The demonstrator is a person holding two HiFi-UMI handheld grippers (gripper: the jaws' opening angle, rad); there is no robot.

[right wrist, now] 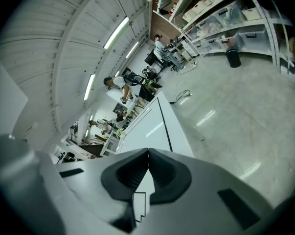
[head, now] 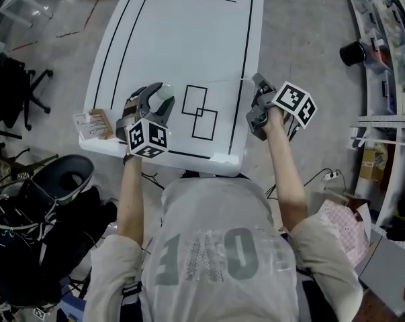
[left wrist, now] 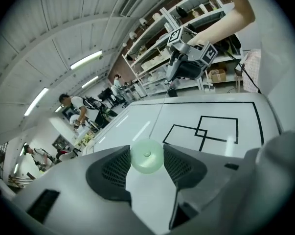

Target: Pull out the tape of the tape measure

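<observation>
Filling the middle of the head view, a white table (head: pixel 182 39) bordered by a black line. Over its near left part, the left gripper (head: pixel 155 94), jaws set fairly wide and pressing from both sides on a round body. At the table's right edge, the right gripper (head: pixel 257 82), jaws closed tip to tip, pinching a thin strip. Between the two, overlapping black squares (head: pixel 199 111) on the tabletop. In the left grip, the pale green tape measure (left wrist: pixel 147 155). From it to the right gripper's tips, the tape (left wrist: pixel 160 112), thin, straight, drawn out across the table
</observation>
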